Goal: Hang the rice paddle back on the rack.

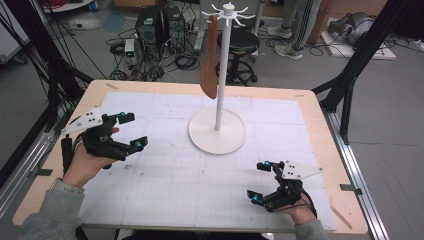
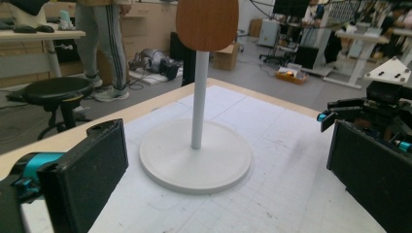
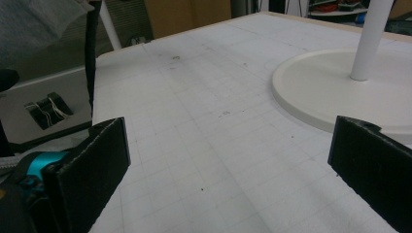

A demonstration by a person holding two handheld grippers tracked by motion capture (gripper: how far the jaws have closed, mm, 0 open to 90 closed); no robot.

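A white stand with a round base (image 1: 231, 136) and a thin pole (image 1: 220, 75) stands at the middle back of the mat. From one of its top hooks hangs a brown wooden paddle (image 1: 209, 65), clear of the table. My left gripper (image 1: 134, 131) is open at the left side of the mat, a good way from the base, with nothing between its jaws. Near the front right edge, my right gripper (image 1: 257, 181) is open too and holds nothing. The left gripper view looks at the pole (image 2: 199, 97), the base (image 2: 218, 165) and the paddle's blade (image 2: 207, 22). The right gripper view takes in the base (image 3: 311, 92).
A white grid mat (image 1: 175, 185) covers the wooden table (image 1: 320, 125). Behind the table are a black stool (image 1: 245, 42), computer cases (image 1: 160, 22) and cables on the floor. A person (image 1: 295, 20) stands at the back. Black frame legs (image 1: 350, 85) flank the table.
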